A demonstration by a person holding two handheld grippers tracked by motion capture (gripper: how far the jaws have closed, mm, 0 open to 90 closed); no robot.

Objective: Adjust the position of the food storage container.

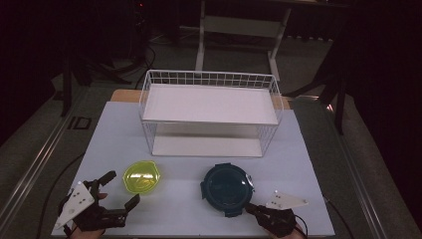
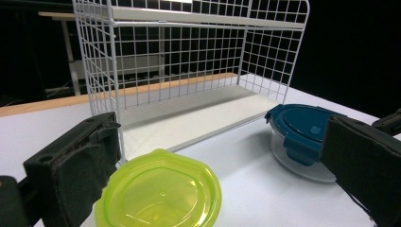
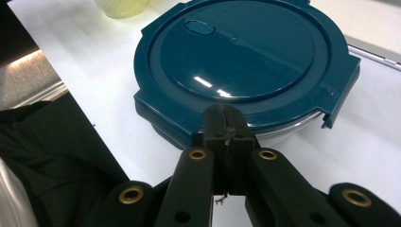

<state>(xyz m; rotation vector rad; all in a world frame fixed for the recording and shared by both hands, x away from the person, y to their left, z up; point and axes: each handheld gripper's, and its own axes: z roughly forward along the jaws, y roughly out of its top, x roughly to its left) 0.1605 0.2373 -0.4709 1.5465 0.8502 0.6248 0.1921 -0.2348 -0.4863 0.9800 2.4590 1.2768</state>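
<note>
A white rectangular worktop point(image 1: 194, 199) carries a white two-tier wire rack point(image 1: 209, 112) along its far edge, its open side facing the person. Nearer the front edge, right of centre, sits a round clear container with a dark blue clip-on lid point(image 1: 226, 188); left of centre stands a smaller translucent yellow-green lidded tub point(image 1: 142, 178). At the front left corner, the left gripper point(image 1: 121, 189) is held with its jaws wide apart, just beside the tub and not touching it. At the front edge toward the right, the right gripper point(image 1: 251, 207) has its jaws pressed together, tips at the blue container's near rim. The left gripper view looks low across the worktop, showing the rack's grid walls and both shelves, and the clear wall of the blue-lidded container. The right gripper view gives the lid's top: a small oval vent tab and side latches, with the closed tips meeting the lid's edge.
</note>
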